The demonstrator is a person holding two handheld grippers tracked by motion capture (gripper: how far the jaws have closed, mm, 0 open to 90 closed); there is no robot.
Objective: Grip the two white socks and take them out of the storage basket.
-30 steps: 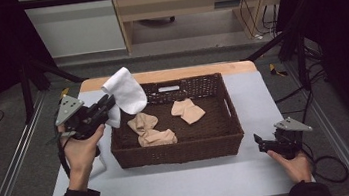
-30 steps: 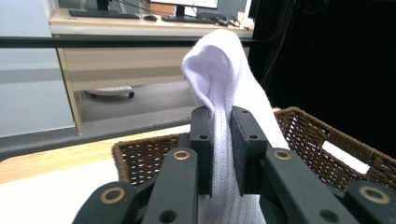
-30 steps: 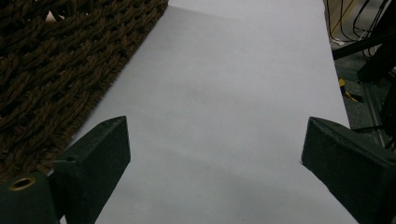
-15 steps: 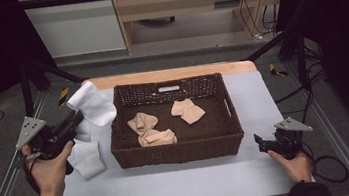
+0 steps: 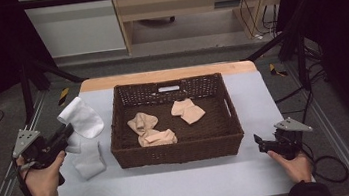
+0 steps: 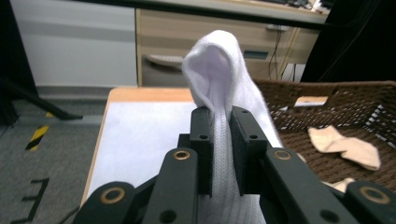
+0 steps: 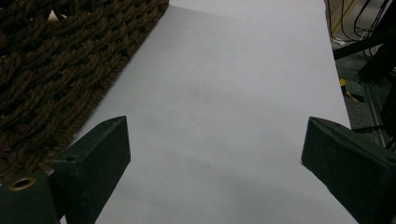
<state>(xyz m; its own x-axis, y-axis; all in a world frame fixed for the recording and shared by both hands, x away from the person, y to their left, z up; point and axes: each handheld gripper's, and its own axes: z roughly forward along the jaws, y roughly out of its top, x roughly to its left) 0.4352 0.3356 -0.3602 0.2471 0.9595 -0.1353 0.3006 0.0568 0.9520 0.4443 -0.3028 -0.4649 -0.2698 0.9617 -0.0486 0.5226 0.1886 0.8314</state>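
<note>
Landmark: we take the brown wicker basket at the middle of the table as our reference for every place below.

Left gripper: we see it to the left of the basket, held in the person's left hand; its jaws are pinched on a white sock.

White sock, held: in the high view it hangs from the jaws just left of the basket's left wall, above the table. In the left gripper view its ribbed fabric runs between the two black pads and its rounded end stands up above them.

Second white sock: it lies flat on the table to the left of the basket, near its front left corner, below the held one.

Beige socks: two lie inside the basket, one crumpled at the left middle, one toward the back middle.

Right gripper: we find it to the right of the basket's front right corner, in the right hand. Its jaws are spread wide with only bare table between them.

Basket wall: in the right gripper view its weave lies left of the jaws.
</note>
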